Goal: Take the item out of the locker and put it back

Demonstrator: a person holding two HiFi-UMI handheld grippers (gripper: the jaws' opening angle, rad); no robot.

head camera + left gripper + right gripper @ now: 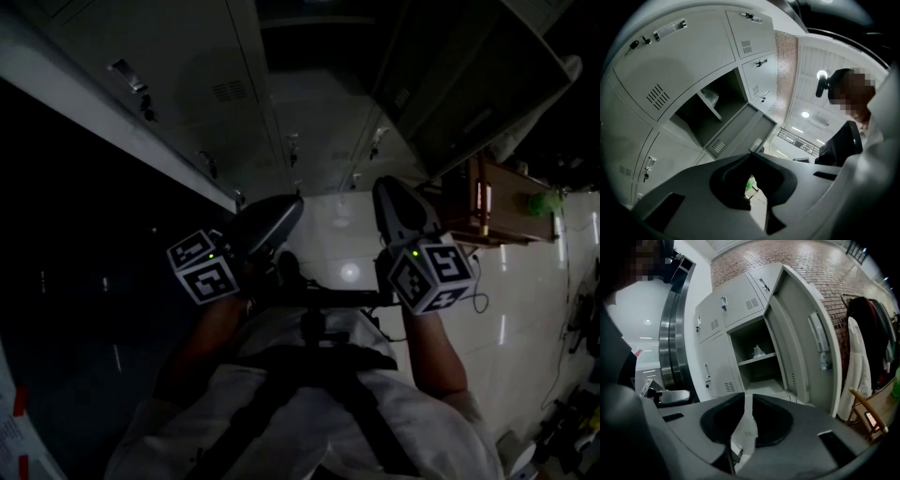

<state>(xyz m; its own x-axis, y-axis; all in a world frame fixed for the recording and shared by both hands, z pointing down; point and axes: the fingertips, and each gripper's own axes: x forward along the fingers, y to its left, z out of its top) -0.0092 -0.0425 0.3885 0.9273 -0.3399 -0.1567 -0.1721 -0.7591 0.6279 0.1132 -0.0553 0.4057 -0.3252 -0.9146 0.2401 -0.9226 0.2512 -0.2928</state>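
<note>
Item (758,351) sat centre of shelf (768,356), door (806,343) open.
L claw (750,154) pressed shut, R claw (745,397) barely ajar, both empty; unopened, they'd prob shove it back.

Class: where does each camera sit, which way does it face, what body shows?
Head view: on the head, looking steeply down; forearms, left gripper, right gripper.
Left gripper view: on left gripper, facing lockers; its jaws, person's head.
Right gripper view: on right gripper, facing open locker; its jaws, person's head.
Shared: both gripper views show the open locker.
</note>
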